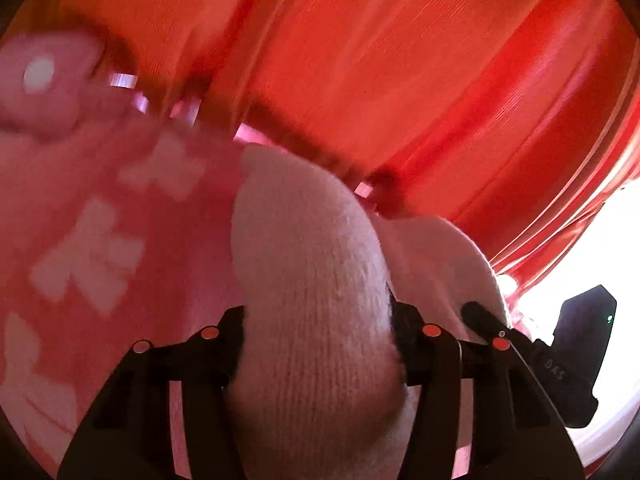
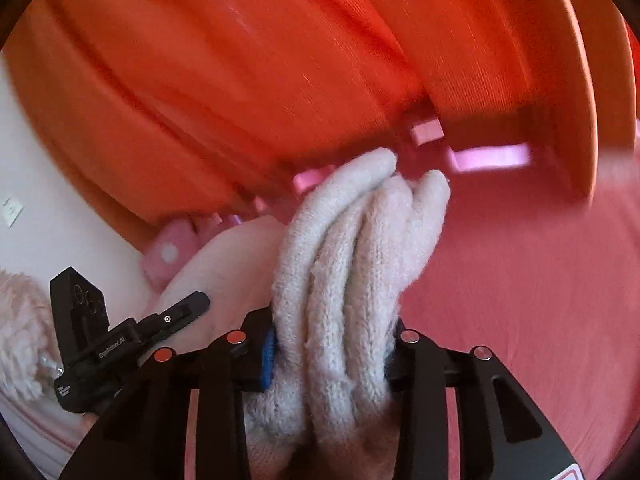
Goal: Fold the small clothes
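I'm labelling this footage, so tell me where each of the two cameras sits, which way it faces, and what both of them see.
Left wrist view: on the left gripper, looking along its fingers at the white knit garment clamped there, the pink patterned cover and orange curtain beyond; the right gripper's tip shows at right.
Right wrist view: on the right gripper, facing bunched folds of the garment; the left gripper shows at left.
Shared: garment, curtain, cover, each other's gripper.

Warm red cast; motion blur; blown-out glare at edge; fisheye warp.
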Motion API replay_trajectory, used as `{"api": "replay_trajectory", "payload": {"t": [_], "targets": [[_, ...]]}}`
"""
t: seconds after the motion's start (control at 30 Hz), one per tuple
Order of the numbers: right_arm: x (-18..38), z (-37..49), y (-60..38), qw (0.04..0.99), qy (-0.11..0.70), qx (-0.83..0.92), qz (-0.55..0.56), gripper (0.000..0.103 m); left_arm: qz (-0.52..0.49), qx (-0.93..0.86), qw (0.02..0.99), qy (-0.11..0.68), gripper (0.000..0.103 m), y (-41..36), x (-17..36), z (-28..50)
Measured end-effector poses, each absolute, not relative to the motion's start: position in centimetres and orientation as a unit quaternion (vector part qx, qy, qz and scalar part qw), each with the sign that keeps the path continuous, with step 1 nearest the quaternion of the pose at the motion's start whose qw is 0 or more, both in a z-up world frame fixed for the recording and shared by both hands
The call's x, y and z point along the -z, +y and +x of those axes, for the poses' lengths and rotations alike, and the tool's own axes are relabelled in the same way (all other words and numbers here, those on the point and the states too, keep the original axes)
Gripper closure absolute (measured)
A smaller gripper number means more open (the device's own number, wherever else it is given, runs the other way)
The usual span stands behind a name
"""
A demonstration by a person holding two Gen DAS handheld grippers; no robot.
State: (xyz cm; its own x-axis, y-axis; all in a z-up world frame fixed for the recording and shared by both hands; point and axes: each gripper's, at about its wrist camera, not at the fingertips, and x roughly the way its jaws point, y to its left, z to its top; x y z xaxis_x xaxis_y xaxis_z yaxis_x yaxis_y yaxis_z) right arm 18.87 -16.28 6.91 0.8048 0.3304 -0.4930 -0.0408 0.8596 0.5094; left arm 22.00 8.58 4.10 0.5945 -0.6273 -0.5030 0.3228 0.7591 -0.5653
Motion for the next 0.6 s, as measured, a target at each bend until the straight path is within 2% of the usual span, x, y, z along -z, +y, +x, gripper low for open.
{"api": "replay_trajectory", "payload": {"t": [0.1, 0.17, 0.2, 0.23, 0.3, 0.37, 0.43, 0.53, 0.57, 0.6], "targets": [[-3.3, 21.0, -17.5, 0.901, 0.335, -0.079, 0.263, 0.061, -0.191, 0.257, 0.878, 0.357, 0.04, 8.9, -3.5, 22.5], [0.5, 22.1, -18.1, 0.882, 0.4, -0.011, 0.249, 0.062, -0.165, 0.216, 0.873, 0.404, 0.039, 8.6, -0.4, 23.4], [0.8, 22.0, -18.3, 0.883, 0.402, 0.004, 0.244, 0.064, -0.15, 0.186, 0.873, 0.425, 0.042, 8.5, 0.8, 23.7], [0.0, 21.3, -18.7, 0.889, 0.384, -0.003, 0.251, 0.065, -0.142, 0.168, 0.876, 0.429, 0.041, 8.7, 1.4, 23.5], [-3.0, 19.4, -18.7, 0.907, 0.35, 0.005, 0.235, 0.065, -0.153, 0.167, 0.878, 0.422, 0.042, 9.5, 0.2, 22.7], [-5.3, 17.1, -17.7, 0.921, 0.328, -0.004, 0.211, 0.063, -0.144, 0.167, 0.894, 0.39, 0.039, 9.7, -2.2, 20.9], [-5.0, 16.6, -16.3, 0.918, 0.348, -0.009, 0.19, 0.063, -0.099, 0.147, 0.911, 0.372, 0.03, 9.1, -3.2, 19.2], [-1.0, 17.3, -14.1, 0.889, 0.447, 0.022, 0.093, 0.066, -0.017, 0.11, 0.905, 0.411, 0.028, 7.7, -1.0, 18.8], [-0.1, 17.6, -13.6, 0.886, 0.457, 0.028, 0.076, 0.065, -0.006, 0.106, 0.897, 0.43, 0.028, 7.5, 0.1, 18.8], [-0.1, 17.4, -13.9, 0.889, 0.45, 0.032, 0.074, 0.059, -0.01, 0.107, 0.895, 0.432, 0.028, 7.4, 0.4, 18.8]]}}
